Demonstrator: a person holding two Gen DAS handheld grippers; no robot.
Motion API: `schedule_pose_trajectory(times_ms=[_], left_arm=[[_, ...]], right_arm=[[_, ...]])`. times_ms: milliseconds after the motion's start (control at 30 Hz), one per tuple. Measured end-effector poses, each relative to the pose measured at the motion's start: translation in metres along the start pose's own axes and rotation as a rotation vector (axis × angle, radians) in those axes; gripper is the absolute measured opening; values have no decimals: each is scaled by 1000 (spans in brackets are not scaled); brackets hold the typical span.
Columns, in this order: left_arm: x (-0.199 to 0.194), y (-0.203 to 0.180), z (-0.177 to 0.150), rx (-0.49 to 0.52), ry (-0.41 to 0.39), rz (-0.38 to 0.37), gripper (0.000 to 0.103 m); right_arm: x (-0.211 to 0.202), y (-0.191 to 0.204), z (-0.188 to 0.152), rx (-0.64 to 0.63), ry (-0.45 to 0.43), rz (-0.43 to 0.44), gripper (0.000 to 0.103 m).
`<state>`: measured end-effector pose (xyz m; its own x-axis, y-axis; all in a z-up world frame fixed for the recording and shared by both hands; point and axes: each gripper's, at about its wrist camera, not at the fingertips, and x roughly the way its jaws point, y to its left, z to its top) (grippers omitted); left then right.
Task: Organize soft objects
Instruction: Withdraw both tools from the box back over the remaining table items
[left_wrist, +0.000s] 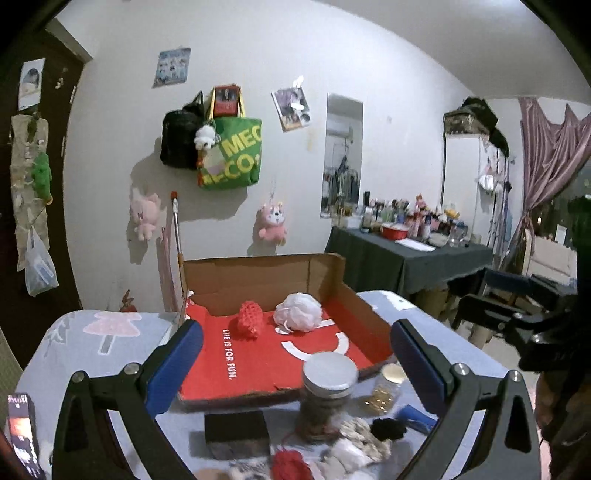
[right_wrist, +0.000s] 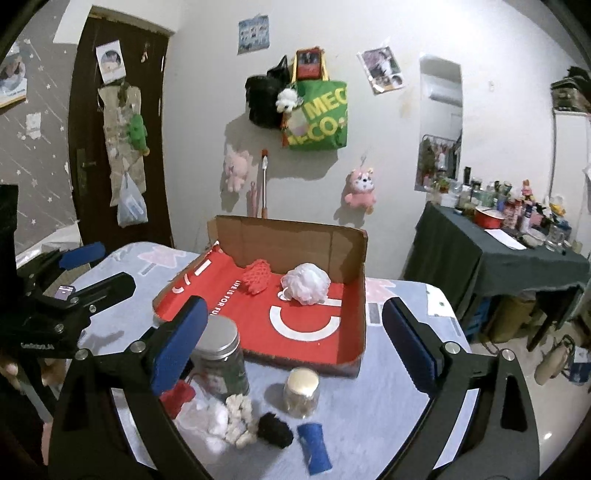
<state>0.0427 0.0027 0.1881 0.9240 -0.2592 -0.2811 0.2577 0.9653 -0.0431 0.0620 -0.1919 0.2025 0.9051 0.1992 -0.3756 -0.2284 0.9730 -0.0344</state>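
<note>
A cardboard box with a red lining (left_wrist: 229, 354) (right_wrist: 347, 310) lies on the table. In it sit a red crochet piece (left_wrist: 250, 320) (right_wrist: 257, 277) and a white mesh pouf (left_wrist: 298, 312) (right_wrist: 306, 283). In front of the box lie loose soft items: a red yarn piece (left_wrist: 290, 464) (right_wrist: 178, 396), a cream scrunchie (left_wrist: 364, 435) (right_wrist: 239, 417), a black scrunchie (left_wrist: 388, 429) (right_wrist: 274, 430), white cotton pads (right_wrist: 210, 421) and a blue roll (right_wrist: 313, 447). My left gripper (left_wrist: 297, 365) is open and empty above them. My right gripper (right_wrist: 295, 338) is open and empty above them.
A tall jar with a metal lid (left_wrist: 327, 391) (right_wrist: 221, 358) and a small gold-lidded jar (left_wrist: 386, 387) (right_wrist: 302, 392) stand before the box. A black block (left_wrist: 236, 432) lies near the left gripper. A cluttered dark-clothed table (right_wrist: 517, 258) stands at the right wall.
</note>
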Motion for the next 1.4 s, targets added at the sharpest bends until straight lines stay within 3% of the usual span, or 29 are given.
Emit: schedule_pose_trajectory(times_ms=[167,467,633,967,1400], left_arm=[[-24,-5,-24,-45,-42,-8,103],[-36,-10,-73,-57,-67,73,103],[-23,-11,-105,-38,-11,99,103],[9,-2,-156,-78,107,146,103],[24,0,-172,-64,171,162,103]], right_arm=[[-24,14,-35,-14,-66,-62,101],[-30,13,-97,43,-85,-92,101],[-15,7,-127,98,-51,-66,101],[19,-3,-168,153,40,-97,101],[44,-6,-189,164,116,-104,101]])
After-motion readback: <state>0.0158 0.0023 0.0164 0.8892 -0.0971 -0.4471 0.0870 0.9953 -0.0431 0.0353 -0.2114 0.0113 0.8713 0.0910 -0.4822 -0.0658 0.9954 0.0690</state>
